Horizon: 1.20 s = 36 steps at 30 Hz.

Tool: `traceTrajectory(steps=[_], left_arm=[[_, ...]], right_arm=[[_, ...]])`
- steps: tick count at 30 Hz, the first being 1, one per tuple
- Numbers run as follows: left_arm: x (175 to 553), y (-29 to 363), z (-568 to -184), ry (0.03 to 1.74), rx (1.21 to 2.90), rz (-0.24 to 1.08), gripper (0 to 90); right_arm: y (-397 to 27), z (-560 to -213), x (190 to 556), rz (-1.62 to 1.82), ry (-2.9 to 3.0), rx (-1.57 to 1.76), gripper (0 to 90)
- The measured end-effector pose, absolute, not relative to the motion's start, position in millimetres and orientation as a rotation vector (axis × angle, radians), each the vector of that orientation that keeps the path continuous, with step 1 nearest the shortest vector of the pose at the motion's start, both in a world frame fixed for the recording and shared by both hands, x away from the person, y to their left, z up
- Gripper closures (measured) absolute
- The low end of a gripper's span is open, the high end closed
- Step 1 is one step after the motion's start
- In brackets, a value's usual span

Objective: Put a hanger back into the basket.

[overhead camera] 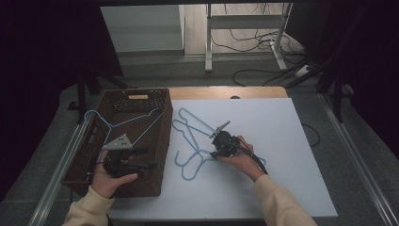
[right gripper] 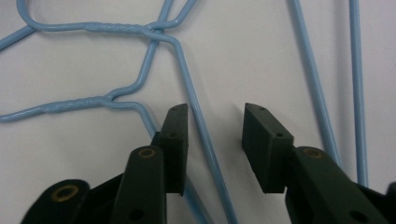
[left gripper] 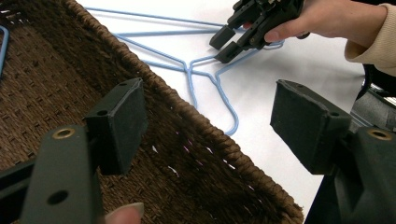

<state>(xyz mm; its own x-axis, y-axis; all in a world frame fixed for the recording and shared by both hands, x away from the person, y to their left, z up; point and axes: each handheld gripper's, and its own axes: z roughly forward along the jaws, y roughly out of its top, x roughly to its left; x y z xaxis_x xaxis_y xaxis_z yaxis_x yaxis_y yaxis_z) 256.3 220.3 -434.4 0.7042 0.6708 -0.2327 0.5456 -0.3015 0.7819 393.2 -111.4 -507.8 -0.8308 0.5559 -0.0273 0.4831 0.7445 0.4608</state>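
One blue hanger (overhead camera: 123,123) is already lying across the top of the basket (overhead camera: 160,141), so the tidying is looking partly done. Two more hangers (overhead camera: 190,141) are lying overlapped on the white table (overhead camera: 282,155), just beside the basket; the wires are tangling there, so a third hidden among them cannot be ruled out.

The right gripper (right gripper: 215,140) is sitting low over this pair with its jaws parted around one wire arm, not yet pinching it. The left gripper (left gripper: 205,126) is hanging over the basket's near rim, jaws spread wide and holding nothing.

By this reading, the two table hangers are still waiting to be lifted and dropped in with the first.

Count: three hangers, one basket, two grippers.
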Motion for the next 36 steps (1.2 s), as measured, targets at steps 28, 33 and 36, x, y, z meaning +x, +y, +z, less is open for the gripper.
traceTrajectory(steps=[28,33,36], left_arm=[[254.6,220.5,-433.9,0.93,1.984,0.173,26.9],[254.3,221.8,-433.4,0.93,1.981,0.175,26.9],[254.2,222.8,-433.1,0.933,1.977,0.177,26.9]], right_arm=[[-114.3,-505.3,395.9,0.648,2.813,0.853,84.0],[-117.9,-502.9,395.7,0.646,2.801,0.841,86.8],[-122.3,-500.4,394.1,0.674,2.816,0.83,87.0]])
